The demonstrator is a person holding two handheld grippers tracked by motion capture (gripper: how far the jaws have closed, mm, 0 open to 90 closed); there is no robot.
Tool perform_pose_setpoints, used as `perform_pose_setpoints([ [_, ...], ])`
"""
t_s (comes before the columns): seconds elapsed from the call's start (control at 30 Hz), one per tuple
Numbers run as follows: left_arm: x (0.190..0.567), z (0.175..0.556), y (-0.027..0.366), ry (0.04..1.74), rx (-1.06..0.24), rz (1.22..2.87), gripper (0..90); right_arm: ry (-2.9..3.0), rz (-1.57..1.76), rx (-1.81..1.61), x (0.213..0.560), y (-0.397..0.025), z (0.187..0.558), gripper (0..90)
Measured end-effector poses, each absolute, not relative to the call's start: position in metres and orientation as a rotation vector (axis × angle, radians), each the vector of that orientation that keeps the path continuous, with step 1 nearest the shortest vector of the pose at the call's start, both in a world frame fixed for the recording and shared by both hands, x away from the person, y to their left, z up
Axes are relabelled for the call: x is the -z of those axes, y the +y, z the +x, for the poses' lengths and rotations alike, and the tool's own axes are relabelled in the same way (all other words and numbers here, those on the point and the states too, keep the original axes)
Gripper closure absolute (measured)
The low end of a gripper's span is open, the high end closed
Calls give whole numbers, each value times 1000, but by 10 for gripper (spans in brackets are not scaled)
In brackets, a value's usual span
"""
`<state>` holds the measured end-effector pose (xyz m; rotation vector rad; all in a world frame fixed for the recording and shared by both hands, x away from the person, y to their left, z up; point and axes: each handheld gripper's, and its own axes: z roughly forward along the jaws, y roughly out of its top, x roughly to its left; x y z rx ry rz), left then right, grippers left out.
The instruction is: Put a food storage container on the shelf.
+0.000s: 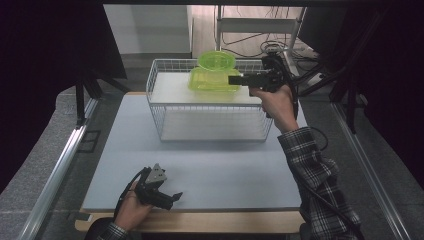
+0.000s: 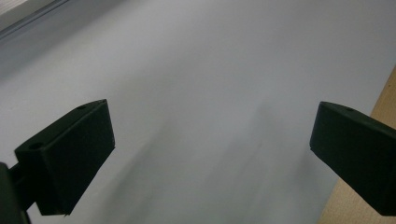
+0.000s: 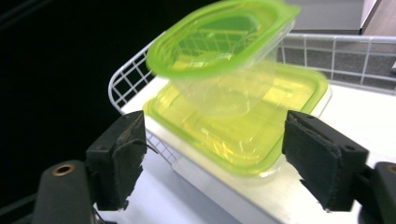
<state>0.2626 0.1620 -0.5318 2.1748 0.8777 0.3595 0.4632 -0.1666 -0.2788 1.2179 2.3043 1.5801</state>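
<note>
**Right gripper open beside stacked green containers on the wire rack**

The right gripper (image 1: 235, 79) was held level over the top shelf of the white wire rack (image 1: 159, 107), at the far side of the grey table (image 1: 225, 170). Its jaws stood wide apart with nothing between them, pointing left at two green plastic containers in the far part of the shelf. The lower one, a flat rectangular container with a green lid (image 3: 243, 135), lay on the shelf's white board. On top of it sat a smaller oval container (image 3: 219, 42), clear-walled with a green lid, tilted so that the lid faced up and towards the gripper. In the right gripper view both containers lay just beyond the pads (image 3: 123, 156), not touching them.

The left gripper (image 1: 167, 197) rested low at the near left edge of the table, well apart from the rack. Its jaws were spread wide and empty over the bare grey surface
</note>
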Motion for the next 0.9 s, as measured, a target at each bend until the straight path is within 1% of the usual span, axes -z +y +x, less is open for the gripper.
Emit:
perform_pose_setpoints([
  [0.17, 532, 263, 162, 875, -362, 2181, 0, 2319, 1151, -1572, 287, -165, 449, 173],
  [0.37, 532, 263, 161, 875, -364, 2195, 0, 2338, 1113, -1551, 297, -165, 435, 147],
  [0.9, 532, 263, 160, 878, -365, 2197, 0, 2373, 1029, -1475, 331, -175, 411, 64],
])
